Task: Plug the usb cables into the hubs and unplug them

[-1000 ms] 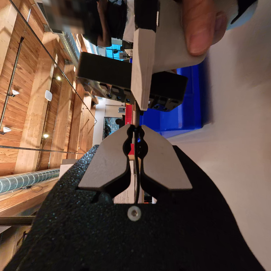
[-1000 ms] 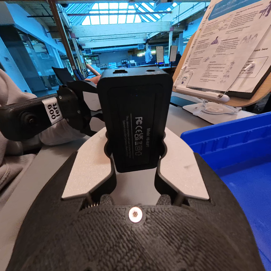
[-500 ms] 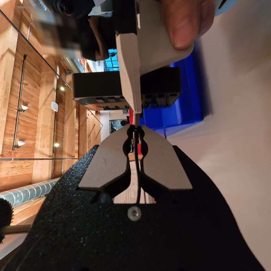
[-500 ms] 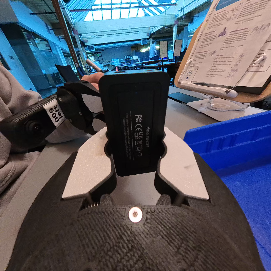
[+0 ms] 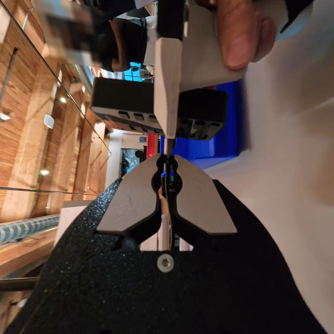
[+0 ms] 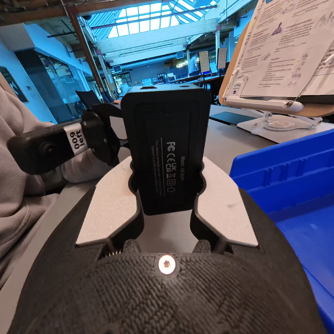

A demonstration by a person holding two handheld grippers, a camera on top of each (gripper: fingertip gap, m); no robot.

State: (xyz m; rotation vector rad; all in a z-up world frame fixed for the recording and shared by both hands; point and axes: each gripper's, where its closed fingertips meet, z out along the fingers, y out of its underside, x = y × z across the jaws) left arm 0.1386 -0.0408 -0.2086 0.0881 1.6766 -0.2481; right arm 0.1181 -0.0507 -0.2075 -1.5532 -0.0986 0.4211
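Observation:
My right gripper (image 6: 167, 173) is shut on a black USB hub (image 6: 165, 144) and holds it upright above the grey table (image 6: 233, 137). In the left wrist view the same hub (image 5: 122, 101) shows its row of ports. One pale finger (image 5: 168, 86) of the right gripper crosses in front of it. My left gripper (image 5: 167, 159) is shut on a USB plug (image 5: 167, 147) with a thin black cable (image 5: 168, 195) running back between the jaws. The metal plug tip points at the hub's port side, right behind the pale finger. Whether it is in a port is hidden.
A blue plastic bin (image 6: 289, 189) stands right of the hub and also shows in the left wrist view (image 5: 213, 146). A document stand with printed sheets (image 6: 282, 59) stands at the back right. A person's sleeve (image 6: 21, 180) lies at the left, a thumb (image 5: 236, 36) on the right gripper.
The hub has shifted slightly in the left wrist view, tilting again after being level. The plug stays just below the hub's ports. Both grips are unchanged.

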